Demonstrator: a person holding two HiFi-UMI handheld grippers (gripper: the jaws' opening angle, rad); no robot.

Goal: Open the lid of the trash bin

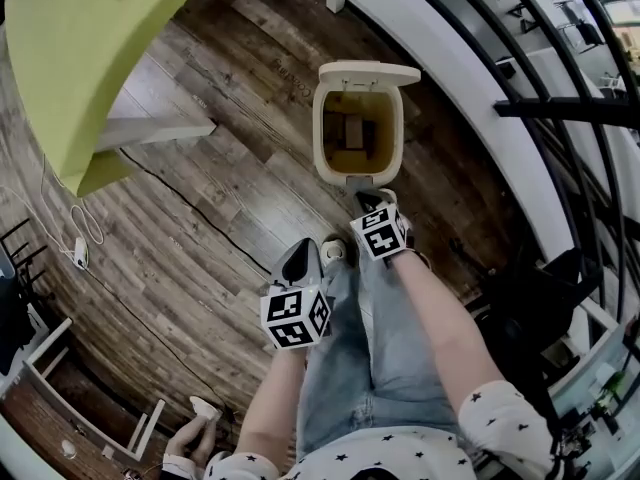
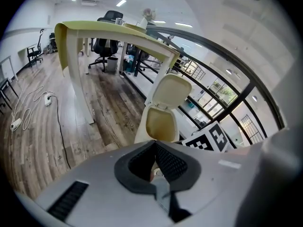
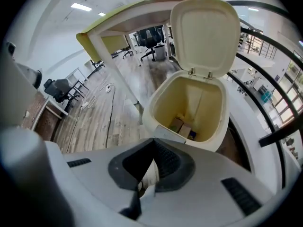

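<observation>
Find the trash bin (image 1: 322,138) upright on the wooden floor (image 1: 200,168), close against the white curb (image 1: 450,68) under the black railing (image 1: 560,108). See its lid (image 1: 368,72) tipped back on the hinges, mouth wide open, a few small boxes (image 3: 184,126) lying at the bottom. Judge the opening done, or all but done.

To finish well:
- Ease off gently.
- Check for a lid leaning past its balance point and unlikely to drop.
- Draw the tool straight back without knocking the front rim or the small tab (image 1: 360,180) at the near edge.
- Avoid any downward push on the rim; looks light enough to tip or slide on the planks.

Note the right gripper (image 1: 370,200) reaching forward and down on an extended forearm, tips just beside the bin's near rim; cannot tell whether touching. Jaws pressed together at the tips, gripping nothing.

Note the left gripper (image 1: 303,258) held back near the person's leg, apart from the bin, pointed towards it. Jaws likewise closed on nothing.

Farther out, mind the yellow-green table (image 1: 90,48) and a dark cable (image 1: 190,206) across the floor.
</observation>
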